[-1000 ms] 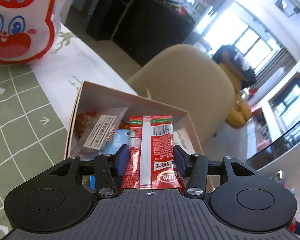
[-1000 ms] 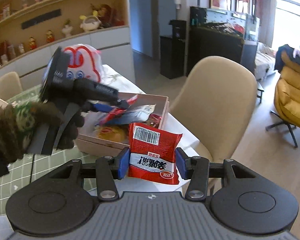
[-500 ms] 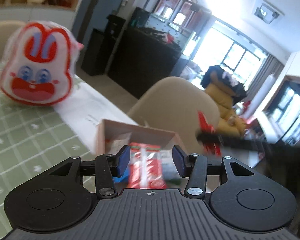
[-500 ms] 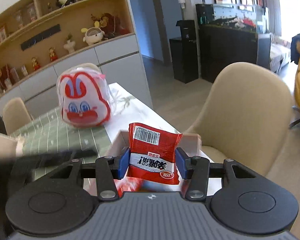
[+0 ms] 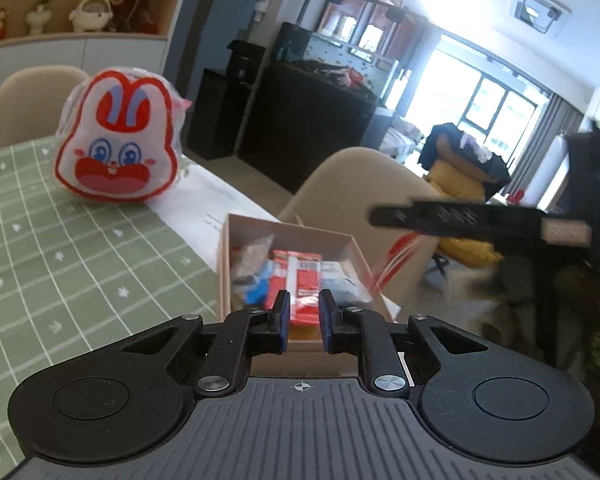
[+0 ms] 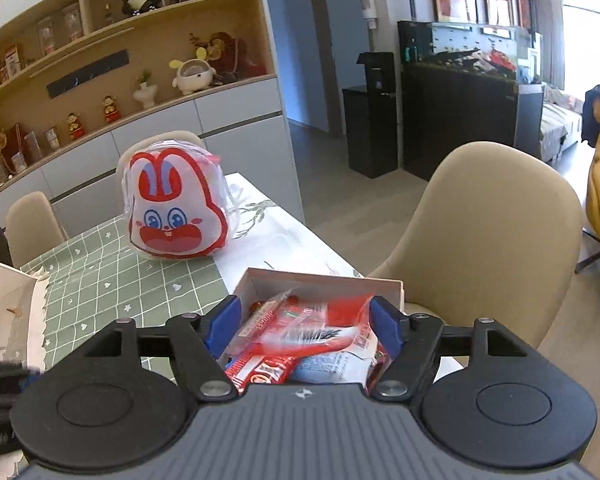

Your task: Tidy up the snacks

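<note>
Two grippers, one snack box (image 6: 384, 285) at table's (image 5: 80, 240) far corner, by chair (image 6: 492, 232).
We note left gripper (image 5: 303, 322) just closed, empty, clear of box; right gripper (image 6: 303, 322), jaws just widening, over box w/ red packet (image 6: 320, 320) loose between, prob. released into the pile. Rabbit bag (image 6: 172, 208) stands apart.

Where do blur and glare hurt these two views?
Left wrist view: windows blown out white; the black right gripper and red packet streak are motion-smeared; box contents soft. Right wrist view: red snack packet between the jaws is smeared; rabbit-face bag and shelves sharp.
</note>
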The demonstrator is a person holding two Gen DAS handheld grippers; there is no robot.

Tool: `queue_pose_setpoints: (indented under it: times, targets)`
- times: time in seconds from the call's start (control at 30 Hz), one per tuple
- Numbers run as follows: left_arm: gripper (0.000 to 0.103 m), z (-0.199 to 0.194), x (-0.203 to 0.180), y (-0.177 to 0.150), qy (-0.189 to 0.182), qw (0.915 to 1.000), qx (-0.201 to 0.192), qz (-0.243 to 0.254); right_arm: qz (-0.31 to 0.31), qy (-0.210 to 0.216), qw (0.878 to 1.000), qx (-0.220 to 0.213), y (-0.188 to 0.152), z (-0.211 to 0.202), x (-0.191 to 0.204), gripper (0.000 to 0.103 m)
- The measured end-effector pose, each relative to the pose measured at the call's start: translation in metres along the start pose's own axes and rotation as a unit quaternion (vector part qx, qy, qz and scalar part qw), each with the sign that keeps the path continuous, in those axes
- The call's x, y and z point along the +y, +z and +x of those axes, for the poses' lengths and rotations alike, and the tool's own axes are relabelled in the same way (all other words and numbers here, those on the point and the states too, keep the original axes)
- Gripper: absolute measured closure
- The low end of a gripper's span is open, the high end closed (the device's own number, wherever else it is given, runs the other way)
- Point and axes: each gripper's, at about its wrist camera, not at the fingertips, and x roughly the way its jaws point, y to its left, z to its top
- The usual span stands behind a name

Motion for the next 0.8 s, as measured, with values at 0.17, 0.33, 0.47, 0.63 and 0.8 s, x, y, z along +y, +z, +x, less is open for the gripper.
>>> queue_pose_setpoints:
  times: [0.17, 0.33, 0.47, 0.63, 0.8]
  targets:
    - [0.085, -0.006, 0.000, -0.013, 0.014, 0.9998, 0.012, -0.009, 0.026, 0.009, 0.998, 0.059, 0.007, 0.048, -0.003, 0.025]
    - [0.086, -0.008, -0.003, -0.034, 0.105, 0.9938, 0.034, 0.014, -0.001, -0.043, 0.999, 0.005, -0.019, 0.020, 0.001, 0.025]
    - [0.086, -0.010, -0.009, -0.031, 0.081, 0.9957, 0.041, 0.020, -0.030, -0.076, 0.995, -0.054, -0.039, -0.039, 0.016, 0.025]
    - [0.086, -0.016, -0.029, -0.030, 0.078, 0.9947, 0.041, 0.052, 0.005, -0.059, 0.998, 0.038, -0.070, -0.075, 0.029, 0.024]
    - [0.086, -0.020, -0.048, -0.035, 0.082, 0.9919, 0.059, 0.077, 0.046, -0.061, 0.994, 0.077, -0.096, -0.087, 0.034, 0.024]
